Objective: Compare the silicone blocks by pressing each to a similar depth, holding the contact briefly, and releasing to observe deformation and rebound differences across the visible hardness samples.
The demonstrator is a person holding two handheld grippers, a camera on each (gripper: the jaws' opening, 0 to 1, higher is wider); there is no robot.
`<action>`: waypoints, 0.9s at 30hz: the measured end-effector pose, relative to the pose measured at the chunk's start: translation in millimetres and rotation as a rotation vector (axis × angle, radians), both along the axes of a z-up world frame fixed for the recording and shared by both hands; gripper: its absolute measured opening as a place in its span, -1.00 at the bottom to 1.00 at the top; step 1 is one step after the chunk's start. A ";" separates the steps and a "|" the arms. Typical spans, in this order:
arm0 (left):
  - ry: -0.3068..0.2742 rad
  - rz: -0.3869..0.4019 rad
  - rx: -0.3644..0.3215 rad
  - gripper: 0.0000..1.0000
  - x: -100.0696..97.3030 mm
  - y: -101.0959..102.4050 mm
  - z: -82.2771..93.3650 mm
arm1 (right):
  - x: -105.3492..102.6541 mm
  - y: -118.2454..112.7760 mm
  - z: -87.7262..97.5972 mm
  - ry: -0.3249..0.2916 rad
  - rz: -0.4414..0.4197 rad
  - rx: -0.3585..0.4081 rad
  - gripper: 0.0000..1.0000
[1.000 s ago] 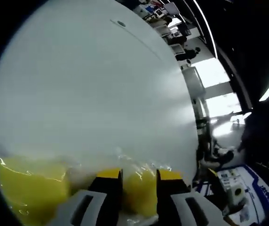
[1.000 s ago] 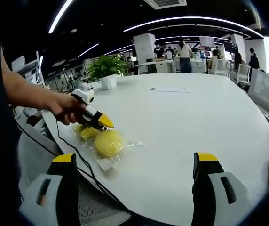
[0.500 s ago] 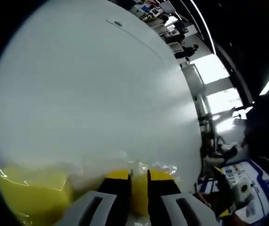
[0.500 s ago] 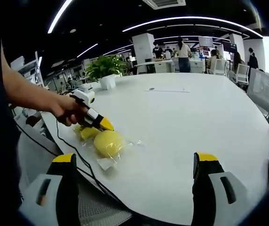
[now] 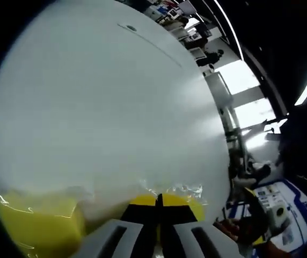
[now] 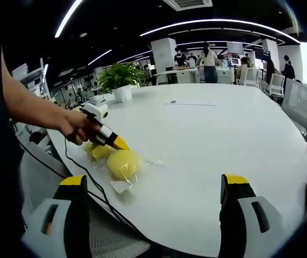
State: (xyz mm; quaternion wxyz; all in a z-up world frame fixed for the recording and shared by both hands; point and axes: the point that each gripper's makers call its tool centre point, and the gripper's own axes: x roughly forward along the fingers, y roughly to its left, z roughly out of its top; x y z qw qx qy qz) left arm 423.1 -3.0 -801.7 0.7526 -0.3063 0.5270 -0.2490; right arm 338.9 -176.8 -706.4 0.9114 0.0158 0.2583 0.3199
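On the left of the right gripper view, a person's hand (image 6: 73,128) holds the left gripper (image 6: 112,140) down at the near left edge of the white table (image 6: 212,140), its yellow tips touching the wrapped yellow blocks. Two blocks show there: a smaller one (image 6: 99,151) under the tips and a rounder, larger one (image 6: 123,163) just beside it toward the table's middle, both in clear film.

In the left gripper view the left gripper's (image 5: 159,202) jaws are drawn together until only a thin dark line parts the yellow tips, and crinkled film (image 5: 183,189) bulges around them. I cannot tell whether any block is pinched in that line or only film, so the squeeze may have gone past the sample. A big yellow block (image 5: 38,228) lies at the lower left of that view, untouched.

To do this step well, I judge the hold should be short and steady, with the hand kept level so the block does not skid toward the table edge. The release should then be slow enough that the rebound can be watched. The next block should get the same closing depth, or the comparison is worthless.

The right gripper (image 6: 152,207) hangs off the near edge with jaws spread wide and nothing between them. It could steady the film if the blocks slide.
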 end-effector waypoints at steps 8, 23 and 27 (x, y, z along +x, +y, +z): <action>-0.003 0.000 -0.002 -1.00 -1.1 -0.2 1.7 | 0.3 -0.3 0.8 -0.001 -0.002 0.004 0.93; -0.035 -0.043 -0.098 -1.00 -2.9 -17.3 27.2 | 2.6 0.5 1.3 -0.009 -0.004 0.009 0.93; -0.064 -0.071 -0.109 -1.00 -3.6 -25.4 37.5 | 3.7 2.0 3.3 -0.013 -0.003 0.012 0.93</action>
